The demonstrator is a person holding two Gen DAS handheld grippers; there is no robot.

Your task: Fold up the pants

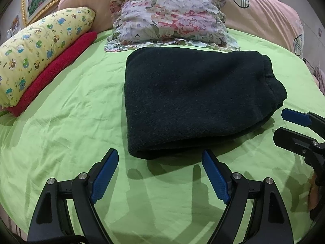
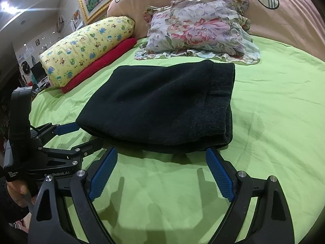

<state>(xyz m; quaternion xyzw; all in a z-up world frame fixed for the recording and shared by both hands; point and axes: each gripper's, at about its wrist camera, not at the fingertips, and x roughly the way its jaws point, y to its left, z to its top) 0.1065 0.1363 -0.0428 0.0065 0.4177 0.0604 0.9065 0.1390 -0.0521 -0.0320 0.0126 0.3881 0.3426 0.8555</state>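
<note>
Lying folded into a thick dark bundle on the green sheet point(image 1: 61, 122), the pants point(image 1: 193, 101) are sitting just in front of a floral pillow point(image 1: 172, 20), with a yellow printed pillow point(image 1: 40, 46) and a red towel point(image 1: 56, 71) off to one side. Both the left gripper point(image 1: 160, 158) and the right gripper point(image 2: 162, 156) are hovering with jaws spread wide, gripping nothing, close to the bundle's near edge
</note>
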